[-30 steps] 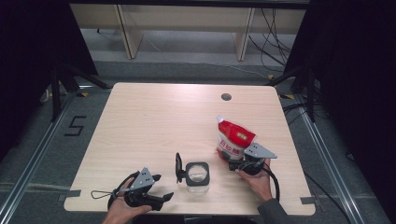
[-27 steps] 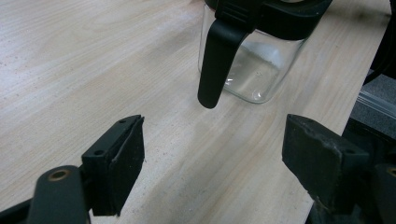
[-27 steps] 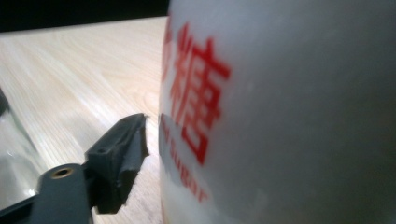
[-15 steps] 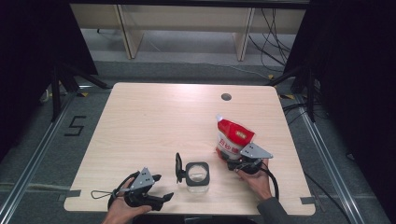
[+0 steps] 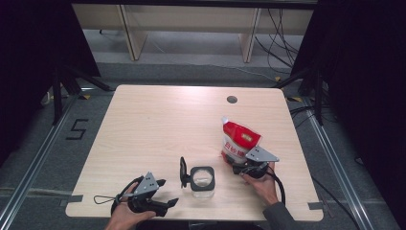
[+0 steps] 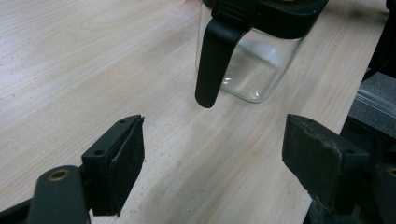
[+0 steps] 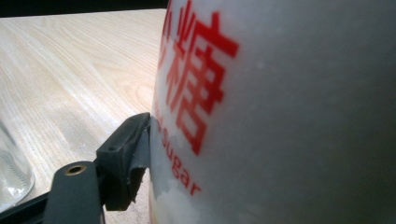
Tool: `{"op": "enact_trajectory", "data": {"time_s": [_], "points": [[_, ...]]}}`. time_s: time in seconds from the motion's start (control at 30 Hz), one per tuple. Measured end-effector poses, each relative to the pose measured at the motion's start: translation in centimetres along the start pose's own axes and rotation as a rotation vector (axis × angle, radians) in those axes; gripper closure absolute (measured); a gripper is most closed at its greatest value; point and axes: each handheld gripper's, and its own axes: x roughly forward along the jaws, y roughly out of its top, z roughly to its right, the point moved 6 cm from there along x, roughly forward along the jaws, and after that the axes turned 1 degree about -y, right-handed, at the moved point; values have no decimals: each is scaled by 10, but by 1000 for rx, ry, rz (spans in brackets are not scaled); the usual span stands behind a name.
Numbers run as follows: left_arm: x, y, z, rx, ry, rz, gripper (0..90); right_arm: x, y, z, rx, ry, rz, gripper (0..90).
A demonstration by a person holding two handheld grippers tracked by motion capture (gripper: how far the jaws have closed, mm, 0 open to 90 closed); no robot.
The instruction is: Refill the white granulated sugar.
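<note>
A red and white sugar bag (image 5: 238, 139) stands upright at the right of the wooden table (image 5: 158, 124). My right gripper (image 5: 241, 163) is closed on its lower part. In the right gripper view the left pad (image 7: 128, 154) presses against the sugar bag (image 7: 289, 112), which hides the other jaw. A square glass jar (image 5: 202, 179) stands near the front edge, its black lid (image 5: 183, 171) hinged open to the left. My left gripper (image 5: 166, 192) rests open at the front left, pointing at the jar (image 6: 254, 70). Nothing lies between its fingers (image 6: 119, 158).
A round cable hole (image 5: 232, 99) sits at the table's far edge. The table's front edge runs just behind both hands. Dark stands and cables surround the table on the floor.
</note>
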Motion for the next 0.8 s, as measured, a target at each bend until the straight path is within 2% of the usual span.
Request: {"op": "enact_trajectory", "data": {"time_s": [0.03,0.1,0.13,0.27,0.33,0.37,0.47,0.5,0.53,0.57,0.6,0.67,0.77,0.8], "points": [[1,0,1,-17,-4,1,207,1,1,1,-5,1,11,259],[0,0,1,-14,0,1,207,1,1,0,-7,4,6,259],[0,1,0,1,-2,4,207,1,1,0,-10,2,7,265],[0,1,0,-1,-4,4,207,0,1,-1,4,1,4,300],[0,1,0,2,-5,2,207,-1,1,-2,-7,2,-6,311],[0,1,0,3,-4,6,207,-1,3,-4,6,-9,3,328],[-1,1,-1,13,-3,1,207,-3,3,-7,-12,-32,0,341],[-1,1,-2,16,0,8,207,-4,4,-9,-43,-29,-8,347],[-1,0,-1,-13,0,1,207,-6,3,-12,-18,-42,-19,349],[-1,0,-1,-13,0,1,207,-6,3,-12,-18,-42,-19,349],[-2,1,0,-17,-5,14,207,-8,5,-9,-70,-50,4,352],[-2,1,0,-22,-9,16,207,-13,4,-10,-60,-38,-5,354],[-2,1,0,-24,-8,11,207,-20,4,-11,-110,-33,-9,358],[-2,1,0,-24,-10,15,207,-24,2,-13,-72,-37,-23,359]]}}
